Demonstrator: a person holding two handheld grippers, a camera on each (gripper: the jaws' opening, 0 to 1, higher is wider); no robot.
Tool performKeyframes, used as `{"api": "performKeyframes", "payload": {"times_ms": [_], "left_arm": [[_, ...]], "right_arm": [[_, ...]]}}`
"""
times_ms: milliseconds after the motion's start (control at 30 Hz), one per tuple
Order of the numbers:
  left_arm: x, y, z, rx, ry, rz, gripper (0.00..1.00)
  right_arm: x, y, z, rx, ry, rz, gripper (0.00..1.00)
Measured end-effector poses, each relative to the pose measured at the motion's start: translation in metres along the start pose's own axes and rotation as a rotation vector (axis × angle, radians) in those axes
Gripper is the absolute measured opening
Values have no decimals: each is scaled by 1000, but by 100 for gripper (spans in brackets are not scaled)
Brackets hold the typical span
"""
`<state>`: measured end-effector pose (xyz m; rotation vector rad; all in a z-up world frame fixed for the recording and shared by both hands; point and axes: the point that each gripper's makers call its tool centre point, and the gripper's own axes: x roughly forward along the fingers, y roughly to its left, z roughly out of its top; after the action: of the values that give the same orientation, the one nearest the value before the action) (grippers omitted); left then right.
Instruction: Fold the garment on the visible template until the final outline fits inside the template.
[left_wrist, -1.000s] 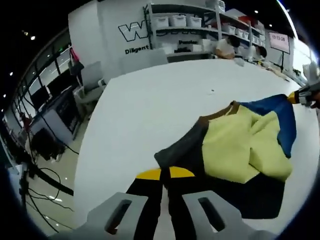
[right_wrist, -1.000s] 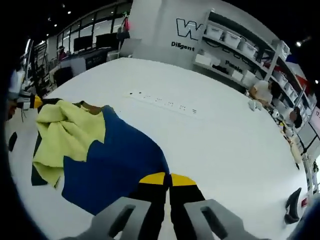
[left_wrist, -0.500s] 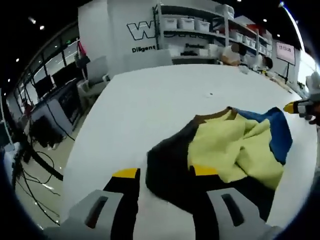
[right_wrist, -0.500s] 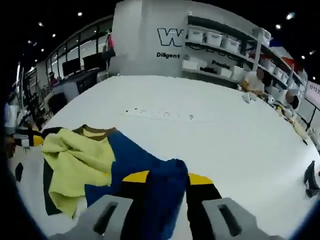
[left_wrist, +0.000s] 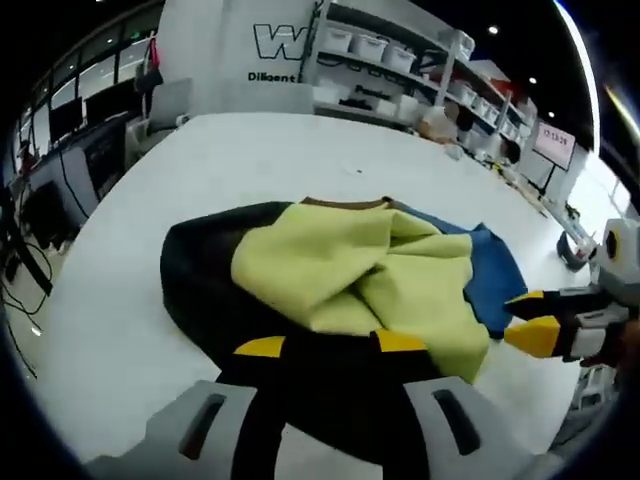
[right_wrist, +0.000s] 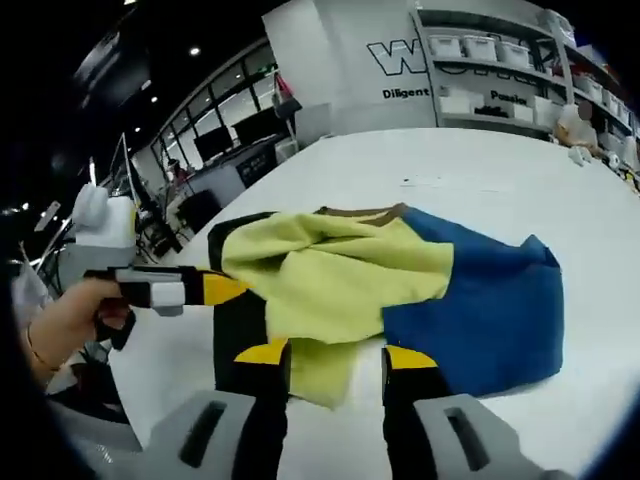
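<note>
A garment with black, yellow-green and blue panels and a brown collar (left_wrist: 340, 270) lies bunched on the white table (left_wrist: 200, 160). In the left gripper view, my left gripper (left_wrist: 330, 345) is open over the black part near the garment's edge. My right gripper (left_wrist: 528, 318) comes in from the right, beside the blue panel. In the right gripper view, the garment (right_wrist: 340, 270) sits on the table (right_wrist: 480, 180). My right gripper (right_wrist: 336, 355) is open, with a yellow-green flap between its jaws. The left gripper (right_wrist: 225, 288), held by a hand (right_wrist: 60, 320), points at the black side.
Shelves with white bins (left_wrist: 390, 60) and a lettered wall stand behind the table. A chair (left_wrist: 170, 105) stands at the far left edge. A small dark object (left_wrist: 575, 250) lies at the table's right. Desks with monitors (right_wrist: 230, 140) are off to the left.
One second ago both grippers were shut on the garment's edges; both have opened and let it go. The garment now lies lower and more bunched, and both cameras have swung closer to it.
</note>
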<state>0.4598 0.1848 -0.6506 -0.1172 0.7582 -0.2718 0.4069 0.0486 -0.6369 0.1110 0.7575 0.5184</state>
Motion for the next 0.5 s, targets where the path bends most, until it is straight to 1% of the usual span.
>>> {"api": "performKeyframes", "payload": {"times_ms": [67, 133, 167, 200, 233, 267, 300, 367, 433, 500], "left_arm": [[3, -2, -1, -6, -1, -5, 28], [7, -3, -2, -15, 2, -11, 24], [10, -4, -3, -16, 0, -14, 21], [13, -3, -4, -13, 0, -9, 17], [15, -3, -4, -13, 1, -9, 14], [18, -3, -5, -19, -1, -15, 9], [19, -5, -3, -29, -7, -25, 6], [21, -8, -3, -22, -10, -36, 0], [22, -8, -3, -6, -8, -37, 0], [19, -8, -2, -5, -7, -44, 0]], "right_arm": [[5, 9, -4, -16, 9, 14, 30], [12, 18, -8, -25, 17, 32, 27], [17, 22, -12, -52, 26, 36, 23], [22, 21, -19, -76, 57, 22, 20], [24, 21, -20, -77, 61, 21, 16], [28, 21, -20, -82, 50, 18, 10], [31, 20, -21, -84, 59, 14, 7], [33, 19, -20, -97, 56, 9, 0], [33, 16, -19, -115, 58, -2, 0], [29, 14, -14, -129, 43, -5, 0]]}}
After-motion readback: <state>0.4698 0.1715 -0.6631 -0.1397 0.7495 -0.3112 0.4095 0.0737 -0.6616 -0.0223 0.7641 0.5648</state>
